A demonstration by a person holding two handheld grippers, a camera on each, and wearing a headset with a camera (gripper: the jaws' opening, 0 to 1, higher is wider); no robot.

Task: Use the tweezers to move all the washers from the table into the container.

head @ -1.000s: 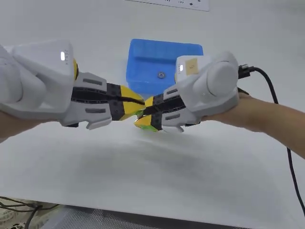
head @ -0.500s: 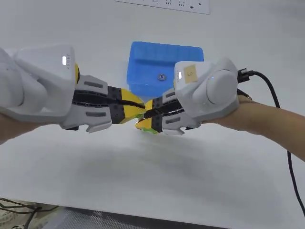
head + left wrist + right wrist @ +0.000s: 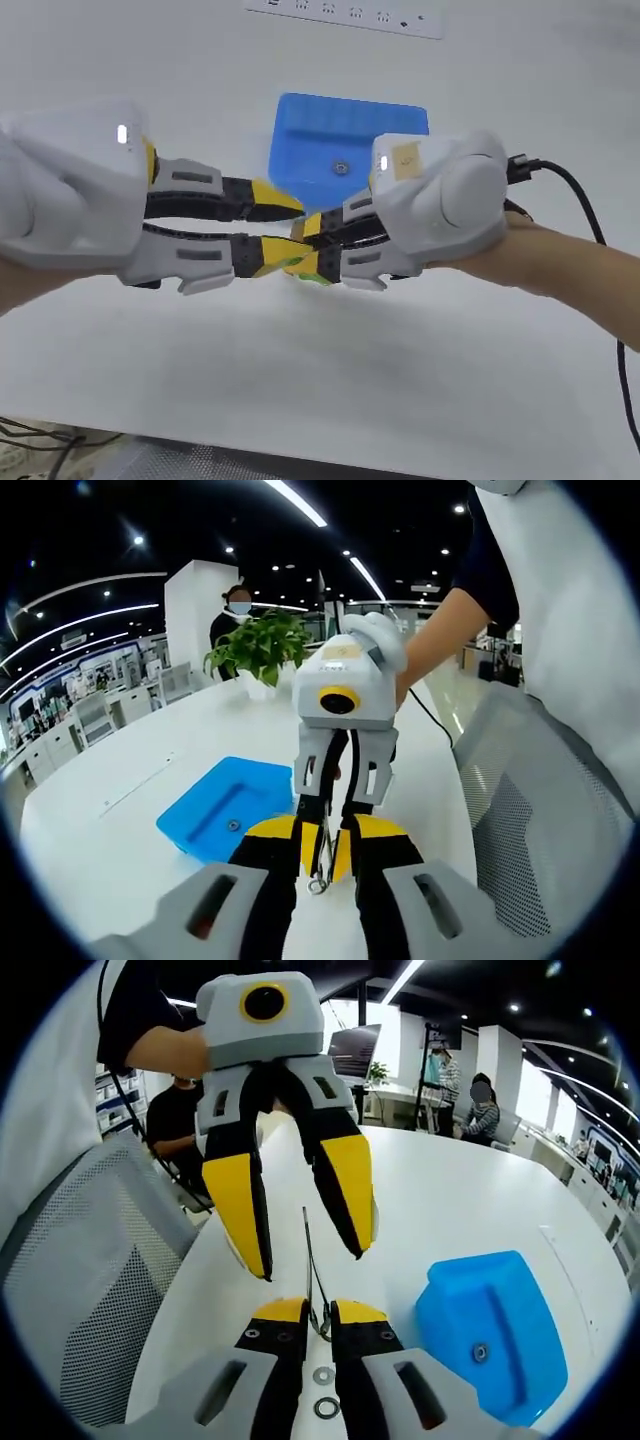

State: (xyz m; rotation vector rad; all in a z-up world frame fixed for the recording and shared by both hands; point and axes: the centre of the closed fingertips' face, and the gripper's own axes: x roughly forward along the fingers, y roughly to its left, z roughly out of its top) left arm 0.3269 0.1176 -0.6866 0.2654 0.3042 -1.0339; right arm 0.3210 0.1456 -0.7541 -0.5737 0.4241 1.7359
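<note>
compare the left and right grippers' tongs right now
The left gripper has its tongs wide open; the right gripper has them shut on the tweezers. The left gripper grips nothing, while the right gripper carries the tool. Both have white bodies and yellow-tipped tongs, and they meet nose to nose near the blue container.

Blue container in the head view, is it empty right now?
No, one washer lies on the floor of the blue container.

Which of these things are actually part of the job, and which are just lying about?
For the job: tweezers, two washers on the table, container holding one washer, left gripper, right gripper.
Lying about: plant, power strip.
</note>
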